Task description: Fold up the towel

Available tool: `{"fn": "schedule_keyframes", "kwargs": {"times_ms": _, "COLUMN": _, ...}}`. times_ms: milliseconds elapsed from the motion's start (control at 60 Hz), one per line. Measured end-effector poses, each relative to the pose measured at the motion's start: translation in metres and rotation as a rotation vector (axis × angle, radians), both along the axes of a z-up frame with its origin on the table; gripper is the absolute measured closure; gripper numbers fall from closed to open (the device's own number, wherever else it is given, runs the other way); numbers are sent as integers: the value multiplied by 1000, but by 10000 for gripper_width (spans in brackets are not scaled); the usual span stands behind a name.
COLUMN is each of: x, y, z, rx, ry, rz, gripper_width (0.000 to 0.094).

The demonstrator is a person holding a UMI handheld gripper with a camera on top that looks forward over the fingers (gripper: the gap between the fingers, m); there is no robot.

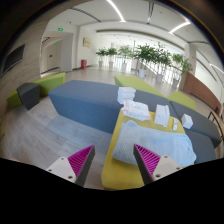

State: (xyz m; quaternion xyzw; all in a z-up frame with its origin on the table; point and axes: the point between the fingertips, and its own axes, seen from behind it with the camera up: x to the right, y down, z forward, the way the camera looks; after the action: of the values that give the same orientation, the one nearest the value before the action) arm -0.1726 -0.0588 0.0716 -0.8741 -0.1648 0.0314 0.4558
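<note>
Towel (158, 146): light blue-white, crumpled, lying on a yellow-green table (118, 172) at lower centre-right of frame. It sits just ahead of the gripper (112, 162) and mostly beyond the right finger; its near edge looks close to the right pad (148, 160), no contact visible. Tongs open, nothing held, wide gap between the pads, left pad (80, 161) over the table's near left corner. Only bare tabletop shows in the gap between the fingers. Farther back on the same table, centre-right: a cluster of white items (160, 117), too small to identify, and another white pile (131, 98) just past it. Left of the table, mid-frame: a big grey-blue block seat (85, 102). Far left: dark grey cube (29, 95) with green seating. Upper centre-right: row of potted plants (150, 55) against the back of a bright hall.
</note>
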Motion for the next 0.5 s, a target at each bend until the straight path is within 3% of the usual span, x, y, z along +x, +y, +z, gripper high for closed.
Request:
{"fn": "schedule_keyframes", "kwargs": {"times_ms": 250, "x": 8, "y": 80, "z": -52, "rx": -4, "ry": -80, "rz": -20, "gripper_width": 204}}
{"fn": "schedule_keyframes", "kwargs": {"times_ms": 350, "x": 22, "y": 85, "z": -94, "rx": -77, "ry": -128, "rz": -35, "gripper_width": 325}}
{"fn": "schedule_keyframes", "kwargs": {"times_ms": 450, "x": 18, "y": 84, "z": -90, "rx": -30, "ry": -120, "rz": -5, "gripper_width": 401}}
{"fn": "schedule_keyframes", "kwargs": {"times_ms": 500, "x": 17, "y": 82, "z": -88, "rx": -21, "ry": -121, "rz": -3, "gripper_width": 511}}
